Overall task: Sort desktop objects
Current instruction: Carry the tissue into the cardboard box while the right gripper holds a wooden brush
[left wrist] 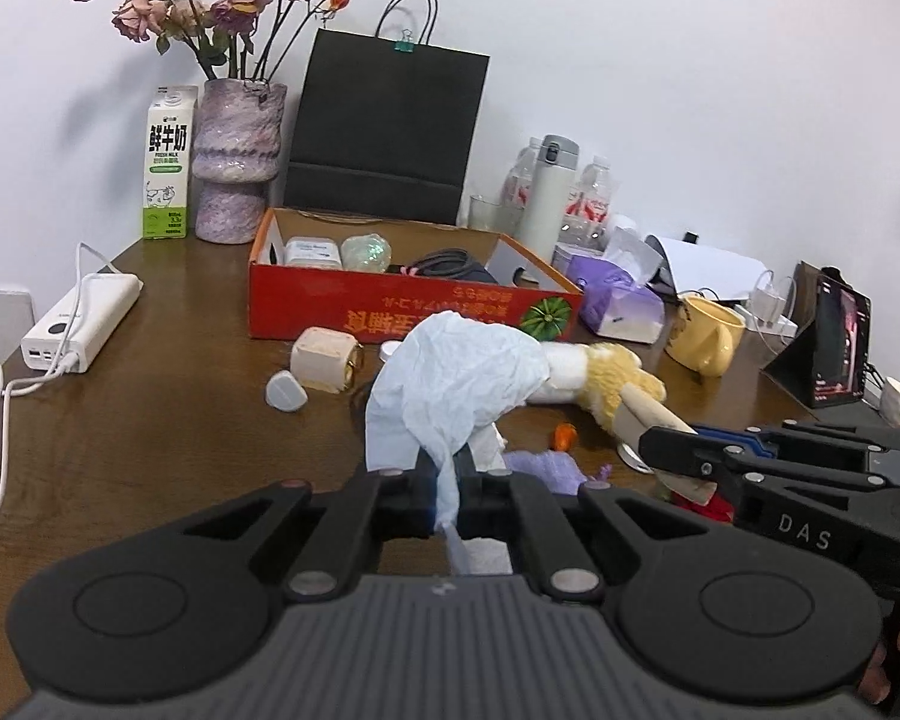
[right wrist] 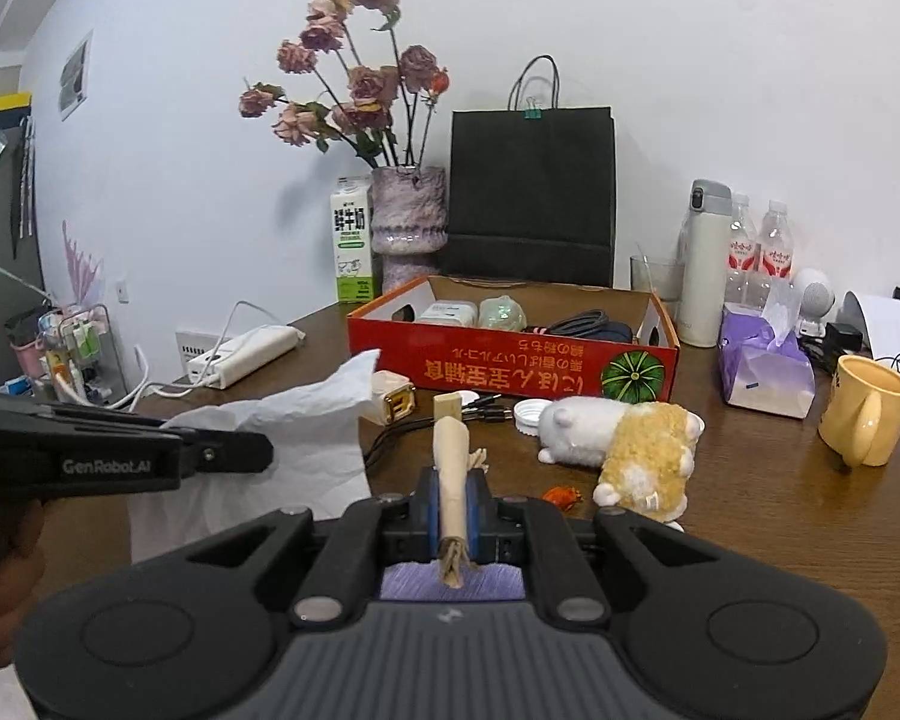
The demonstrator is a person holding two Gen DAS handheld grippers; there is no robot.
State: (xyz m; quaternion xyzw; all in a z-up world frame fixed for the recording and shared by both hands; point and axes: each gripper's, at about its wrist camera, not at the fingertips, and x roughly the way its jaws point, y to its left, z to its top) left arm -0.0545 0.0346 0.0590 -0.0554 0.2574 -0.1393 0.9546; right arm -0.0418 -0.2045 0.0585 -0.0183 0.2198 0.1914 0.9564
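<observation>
My left gripper (left wrist: 447,471) is shut on the lower corner of a crumpled white tissue (left wrist: 456,372), which hangs up in front of it. From the right wrist view it (right wrist: 261,451) reaches in from the left with the tissue (right wrist: 306,438). My right gripper (right wrist: 453,483) is shut on a beige paper sleeve of wooden chopsticks (right wrist: 452,444), held above the table. It (left wrist: 654,450) enters the left wrist view from the right, the chopstick sleeve (left wrist: 648,414) sticking out. An open red cardboard box (right wrist: 510,360) with several items stands behind.
A white-and-yellow plush toy (right wrist: 630,444), yellow mug (right wrist: 867,414), purple tissue pack (right wrist: 762,366), bottle cap (right wrist: 531,414), white charger cube (left wrist: 324,360), orange scrap (right wrist: 561,495) and purple cloth (left wrist: 546,468) lie around. Vase (left wrist: 237,162), milk carton (left wrist: 167,162), black bag (left wrist: 384,132) and power bank (left wrist: 84,318) stand behind.
</observation>
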